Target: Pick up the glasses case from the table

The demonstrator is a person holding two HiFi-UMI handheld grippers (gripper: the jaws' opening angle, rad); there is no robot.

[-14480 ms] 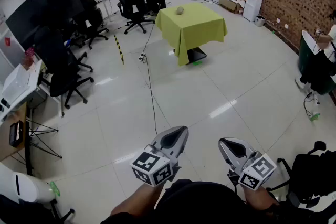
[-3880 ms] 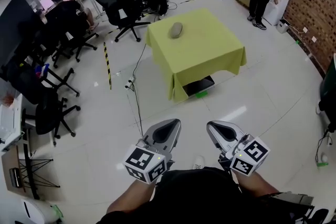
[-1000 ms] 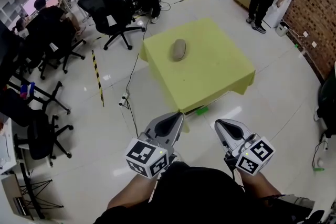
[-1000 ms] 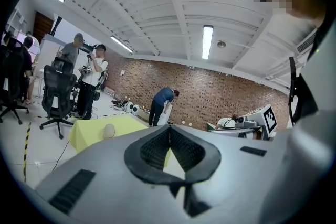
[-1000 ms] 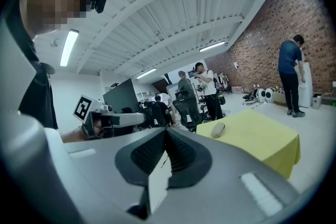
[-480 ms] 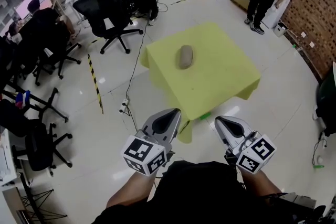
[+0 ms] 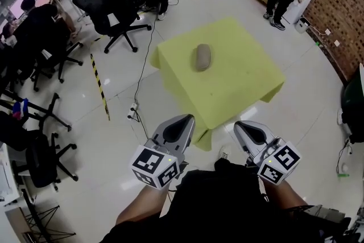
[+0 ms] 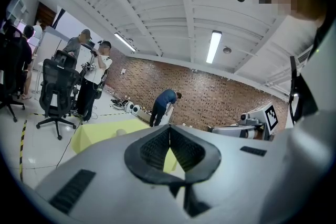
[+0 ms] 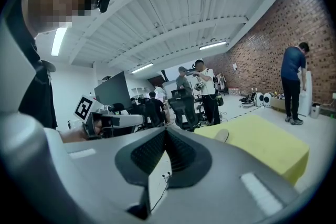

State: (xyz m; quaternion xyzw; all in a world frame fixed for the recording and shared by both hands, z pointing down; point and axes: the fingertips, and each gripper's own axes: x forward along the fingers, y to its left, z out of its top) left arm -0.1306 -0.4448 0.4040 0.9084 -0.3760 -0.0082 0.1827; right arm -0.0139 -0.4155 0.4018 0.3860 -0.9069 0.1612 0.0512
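The glasses case (image 7: 202,58) lies alone on the yellow-clothed table (image 7: 244,74), well apart from both grippers; the left gripper (image 7: 177,127) and right gripper (image 7: 251,134), each closed and empty, hang short of the table's near corner; the step looks like the approach; next, one must reach across, open and straddle the case; no writing is legible, only square markers on the cubes.

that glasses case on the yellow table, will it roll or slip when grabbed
The glasses case looks rounded and pebble-like, so it may rock or squirt from the jaws if pinched off-centre. It looks small, so probably light. It lies on a yellow tablecloth, which might bunch if the case is pushed.
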